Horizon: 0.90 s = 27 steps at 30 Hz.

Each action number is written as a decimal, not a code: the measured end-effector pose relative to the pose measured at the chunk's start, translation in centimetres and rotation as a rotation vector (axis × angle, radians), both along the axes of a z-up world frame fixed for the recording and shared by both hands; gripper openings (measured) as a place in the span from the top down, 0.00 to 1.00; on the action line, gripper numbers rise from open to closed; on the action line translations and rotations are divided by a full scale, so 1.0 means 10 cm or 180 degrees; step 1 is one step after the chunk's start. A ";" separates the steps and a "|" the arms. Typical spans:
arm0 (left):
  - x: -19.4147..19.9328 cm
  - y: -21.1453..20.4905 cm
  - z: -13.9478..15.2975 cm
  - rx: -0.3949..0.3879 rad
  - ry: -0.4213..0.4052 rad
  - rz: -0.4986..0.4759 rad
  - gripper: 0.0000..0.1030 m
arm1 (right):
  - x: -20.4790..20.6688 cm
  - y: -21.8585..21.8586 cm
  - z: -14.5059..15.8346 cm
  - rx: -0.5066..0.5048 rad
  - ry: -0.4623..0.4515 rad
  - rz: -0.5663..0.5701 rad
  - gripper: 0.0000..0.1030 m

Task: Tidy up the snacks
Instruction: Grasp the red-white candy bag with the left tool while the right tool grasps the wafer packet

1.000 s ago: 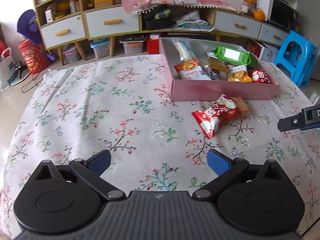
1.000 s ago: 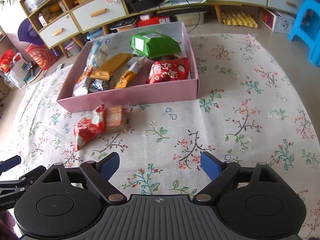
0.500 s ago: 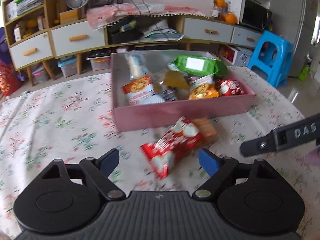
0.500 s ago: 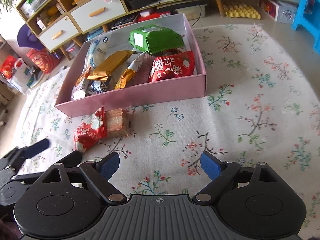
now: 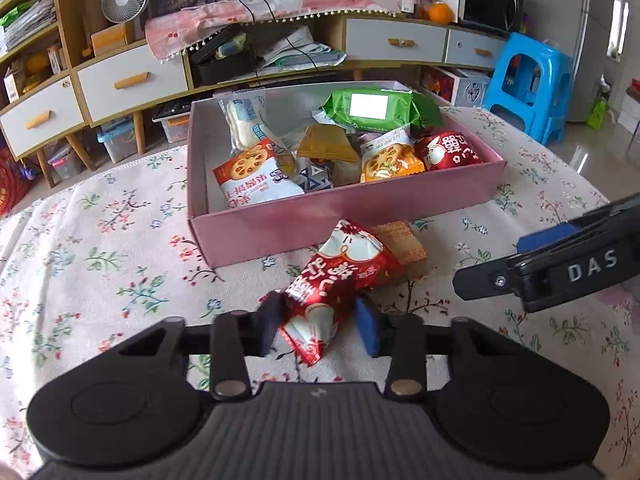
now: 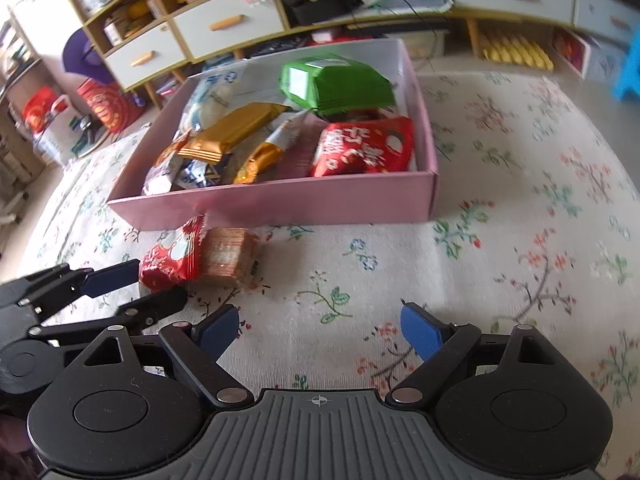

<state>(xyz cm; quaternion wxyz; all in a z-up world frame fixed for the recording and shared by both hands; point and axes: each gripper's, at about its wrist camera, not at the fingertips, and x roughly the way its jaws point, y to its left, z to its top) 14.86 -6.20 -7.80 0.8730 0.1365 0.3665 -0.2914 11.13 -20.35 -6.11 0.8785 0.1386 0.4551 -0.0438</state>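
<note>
A red snack packet (image 5: 340, 276) lies on the floral cloth in front of the pink box (image 5: 344, 208), partly over a brown cracker pack (image 5: 404, 244). My left gripper (image 5: 320, 320) has closed its pads on the packet's near end. The box holds several snacks, among them a green pack (image 5: 376, 106) and a red bag (image 5: 448, 152). In the right wrist view the red packet (image 6: 172, 256) sits between the left gripper's fingers (image 6: 108, 280) beside the cracker pack (image 6: 230, 254). My right gripper (image 6: 320, 332) is open and empty above the cloth, right of the packet.
The pink box (image 6: 280, 200) stands at the middle back of the table. Behind the table are wooden drawer cabinets (image 5: 132, 80) and a blue plastic stool (image 5: 532, 80). The right gripper's finger (image 5: 552, 264) reaches in at the right of the left wrist view.
My left gripper moved forward to the red packet and closed on its near end. My right gripper stayed open and shifted slightly.
</note>
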 end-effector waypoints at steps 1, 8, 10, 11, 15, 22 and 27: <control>-0.01 0.02 0.01 0.0022 0.0004 -0.0001 0.73 | 0.00 0.03 0.00 -0.0034 -0.0017 0.0031 0.13; 0.01 0.26 0.05 0.0147 0.0079 0.0244 0.86 | 0.03 0.22 -0.02 -0.0179 -0.0112 0.0235 0.13; 0.03 0.39 0.05 0.0129 0.0140 0.0336 0.86 | 0.04 0.29 -0.03 -0.0210 -0.0140 0.0308 0.13; 0.04 0.45 0.06 0.0108 0.0174 0.0374 0.86 | 0.04 0.32 -0.03 -0.0230 -0.0153 0.0342 0.13; 0.05 0.64 0.05 0.0049 0.0232 0.0455 0.86 | 0.09 0.49 -0.05 -0.0354 -0.0203 0.0436 0.13; 0.04 0.74 0.07 -0.0139 0.0224 0.0378 0.52 | 0.21 0.65 -0.09 -0.0412 -0.0323 0.0312 0.13; 0.04 0.67 0.08 -0.0289 0.0262 0.0285 0.24 | 0.29 0.64 -0.11 -0.0386 -0.0448 0.0092 0.23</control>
